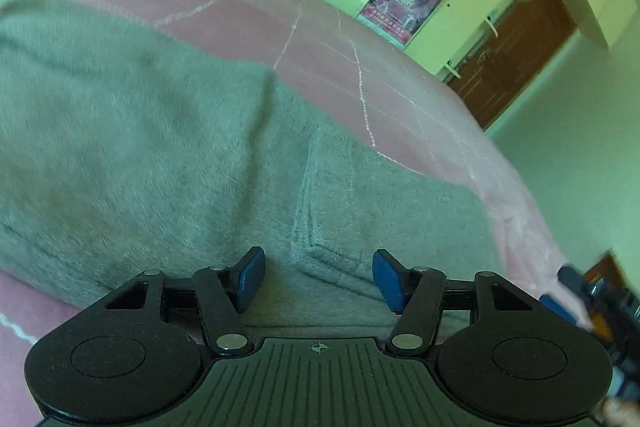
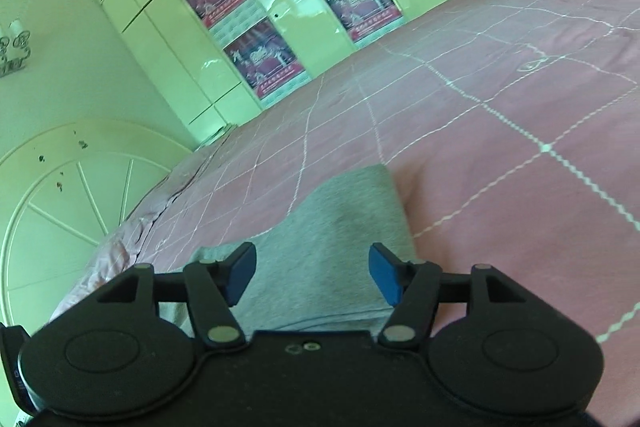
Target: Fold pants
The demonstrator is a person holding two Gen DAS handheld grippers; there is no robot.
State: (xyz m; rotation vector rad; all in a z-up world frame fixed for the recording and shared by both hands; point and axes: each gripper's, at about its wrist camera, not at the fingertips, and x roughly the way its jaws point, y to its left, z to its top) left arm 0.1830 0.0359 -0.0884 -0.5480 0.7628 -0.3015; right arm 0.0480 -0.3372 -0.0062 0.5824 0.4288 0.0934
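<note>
Grey pants (image 1: 168, 147) lie flat on a pink bed cover (image 1: 248, 15), filling most of the left wrist view; a stitched pocket (image 1: 332, 187) shows near their right side. My left gripper (image 1: 319, 279) is open and empty, just above the cloth. In the right wrist view an end of the grey pants (image 2: 340, 227) lies ahead. My right gripper (image 2: 312, 275) is open and empty over it. The right gripper also shows at the lower right edge of the left wrist view (image 1: 592, 303).
The pink checked bed cover (image 2: 500, 131) stretches ahead and right. White cupboards with red posters (image 2: 256, 27) stand beyond the bed. A white rounded headboard (image 2: 80, 187) is at the left. A brown door (image 1: 516, 51) is far right.
</note>
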